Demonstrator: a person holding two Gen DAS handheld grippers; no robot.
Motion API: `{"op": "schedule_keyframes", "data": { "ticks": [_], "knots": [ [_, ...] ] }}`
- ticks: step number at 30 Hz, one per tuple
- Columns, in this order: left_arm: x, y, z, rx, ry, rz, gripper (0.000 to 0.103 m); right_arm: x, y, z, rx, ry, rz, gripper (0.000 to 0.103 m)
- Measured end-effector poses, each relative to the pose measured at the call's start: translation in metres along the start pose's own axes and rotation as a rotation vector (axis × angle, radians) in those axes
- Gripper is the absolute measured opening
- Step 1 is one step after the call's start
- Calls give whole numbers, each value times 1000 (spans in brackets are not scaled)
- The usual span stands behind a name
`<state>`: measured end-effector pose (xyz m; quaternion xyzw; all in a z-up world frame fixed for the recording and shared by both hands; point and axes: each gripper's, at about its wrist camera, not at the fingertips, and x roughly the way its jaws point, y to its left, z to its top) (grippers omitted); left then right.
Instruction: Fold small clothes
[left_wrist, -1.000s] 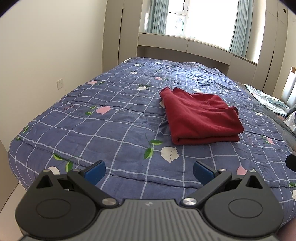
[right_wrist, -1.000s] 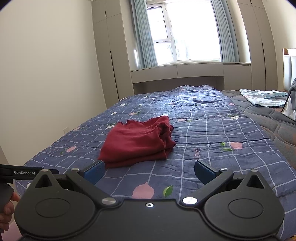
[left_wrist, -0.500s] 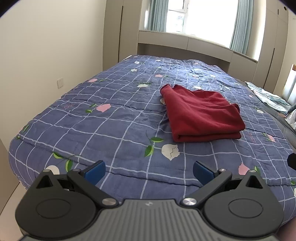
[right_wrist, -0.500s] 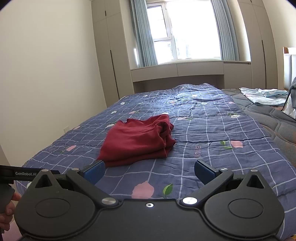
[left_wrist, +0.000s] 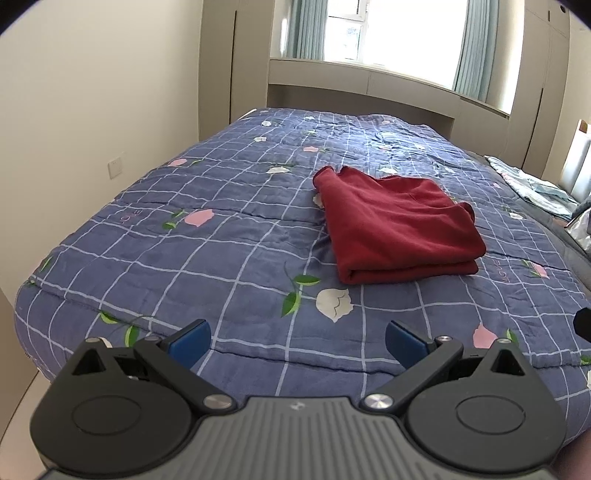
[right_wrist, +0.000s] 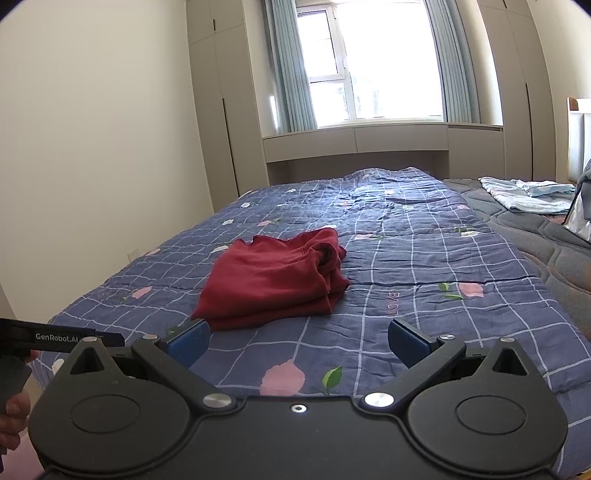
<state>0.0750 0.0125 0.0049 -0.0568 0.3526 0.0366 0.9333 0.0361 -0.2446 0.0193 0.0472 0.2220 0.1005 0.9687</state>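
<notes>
- Left wrist view: showing the left claw (left_wrist: 297, 338) with blue pads (left_wrist: 190, 338) spread wide, gripping nothing, hovering over the near edge of the bed (left_wrist: 207, 254).
- Lying folded on the blue checked floral quilt (left_wrist: 240, 229), at about 1 o'clock from the left claw and well apart from it: the dark red garment (left_wrist: 399, 229), doubled into a thick rectangle, fold edge facing the camera.
- Sitting just beside the near left corner of the red garment, at about 7 o'clock from it: a printed white flower (left_wrist: 332, 303).
- Right wrist view: showing the right claw (right_wrist: 298, 341) likewise spread apart, pads (right_wrist: 408, 341) gripping nothing, hanging above the quilt's near edge.
- Resting at about 11 o'clock from the right claw, near but not touching: the same red garment (right_wrist: 273, 280), its bunched open ends turned toward 2 o'clock.
- Peeking in at 9 o'clock of the right wrist view: the other black tool (right_wrist: 55, 336) marked "GenRobot.AI", with fingers of a hand (right_wrist: 13, 421) at the frame edge.
- Lying far off at 2 o'clock on a grey cover (right_wrist: 546, 240): a pale blue cloth (right_wrist: 524, 192).
- Glowing bright at 12 o'clock beyond the bed: a window (right_wrist: 376, 70) between blue-grey curtains (right_wrist: 291, 70).
</notes>
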Motion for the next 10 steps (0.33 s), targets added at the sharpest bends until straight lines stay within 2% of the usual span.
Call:
{"op": "schedule_keyframes", "data": {
  "ticks": [10],
  "knots": [
    [0,-2,-1,10,-4,-12,103,1,0,-2,-9,10,-3,102]
  ]
}}
